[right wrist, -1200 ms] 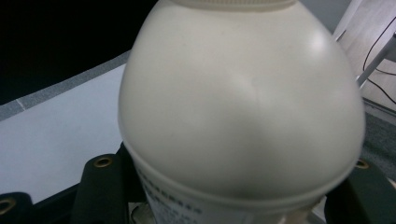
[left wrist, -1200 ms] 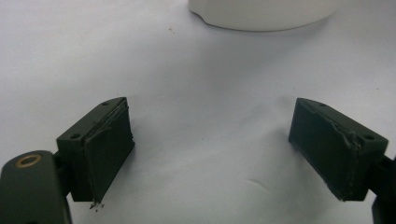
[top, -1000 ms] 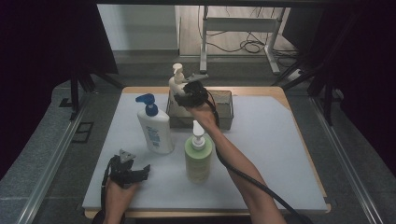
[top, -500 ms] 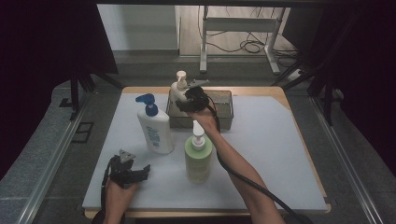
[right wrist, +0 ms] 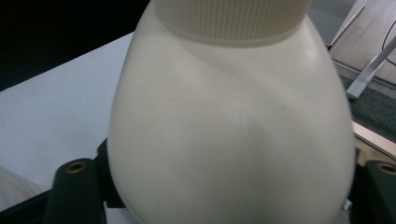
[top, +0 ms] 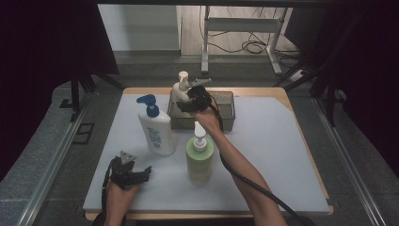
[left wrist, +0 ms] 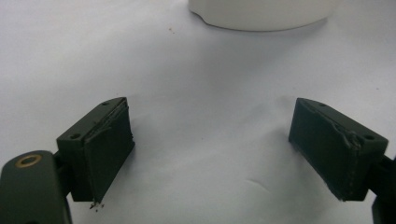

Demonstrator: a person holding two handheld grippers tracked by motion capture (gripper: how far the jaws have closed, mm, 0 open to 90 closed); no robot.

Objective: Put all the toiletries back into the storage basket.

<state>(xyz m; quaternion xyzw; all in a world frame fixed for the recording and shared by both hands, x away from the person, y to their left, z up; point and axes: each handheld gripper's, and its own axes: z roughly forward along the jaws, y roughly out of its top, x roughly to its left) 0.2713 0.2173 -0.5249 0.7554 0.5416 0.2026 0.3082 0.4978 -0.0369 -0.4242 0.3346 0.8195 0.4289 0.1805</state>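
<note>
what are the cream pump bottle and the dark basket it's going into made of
The cream pump bottle looks like matte plastic: smooth, opaque, with a faint moulded seam and a ribbed collar. The right gripper has it between its jaws, which have just been opening. The dark basket seems to be wire or metal mesh, since the table shows through its walls; the high view leaves that uncertain.

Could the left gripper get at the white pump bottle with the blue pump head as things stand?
Probably yes. The left gripper sits near the table's front edge, jaws open and empty, and the white pump bottle with the blue pump head stands just beyond it with bare white table surface between.
</note>
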